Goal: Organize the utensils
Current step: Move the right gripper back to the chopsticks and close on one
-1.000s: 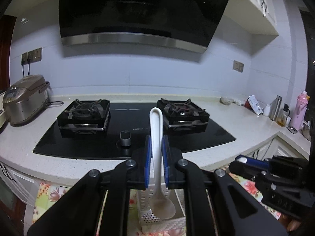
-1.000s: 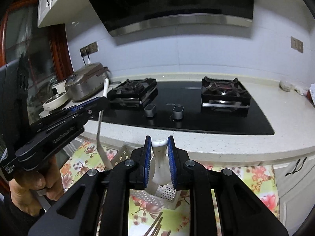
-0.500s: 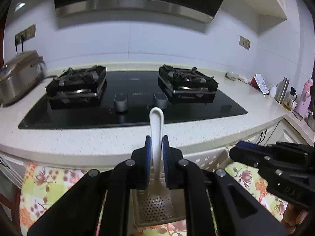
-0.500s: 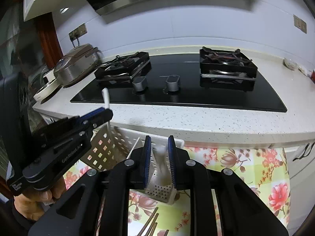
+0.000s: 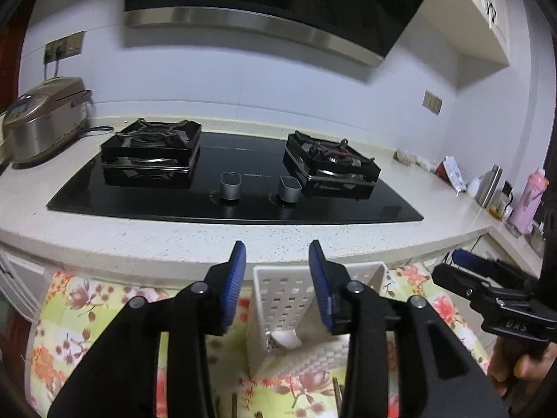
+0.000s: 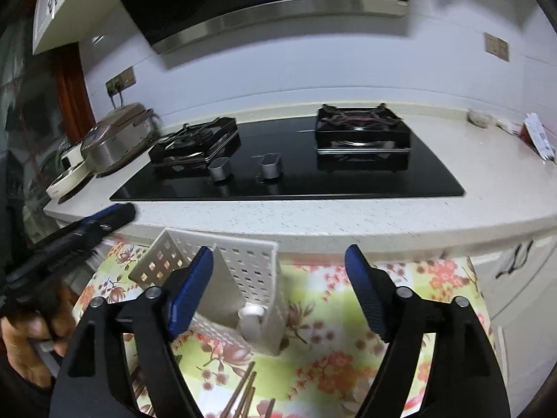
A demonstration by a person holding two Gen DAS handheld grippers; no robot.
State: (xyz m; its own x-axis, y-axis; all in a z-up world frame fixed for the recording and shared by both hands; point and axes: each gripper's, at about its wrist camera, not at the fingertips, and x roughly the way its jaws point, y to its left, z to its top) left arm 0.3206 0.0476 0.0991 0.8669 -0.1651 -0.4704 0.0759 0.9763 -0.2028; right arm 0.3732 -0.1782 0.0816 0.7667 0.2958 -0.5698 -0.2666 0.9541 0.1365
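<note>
A white perforated utensil holder (image 5: 292, 306) stands on a floral tablecloth (image 5: 69, 313) below the counter; it also shows in the right wrist view (image 6: 243, 278). A white spoon (image 5: 284, 338) lies inside it, and a white utensil handle (image 6: 251, 315) stands in its right compartment. My left gripper (image 5: 277, 271) is open and empty just above the holder. My right gripper (image 6: 278, 278) is open wide and empty above it. Brown chopsticks (image 6: 243, 397) lie on the cloth in front of the holder.
A speckled counter (image 6: 348, 216) with a black gas hob (image 5: 236, 188) runs behind the holder. A rice cooker (image 5: 41, 122) sits at its left, bottles (image 5: 529, 195) at its right. Each gripper shows in the other's view, the right (image 5: 494, 292) and the left (image 6: 69, 237).
Both grippers lowered their white utensils into the holder, opened and let go. The cameras now look down closer at the holder.
</note>
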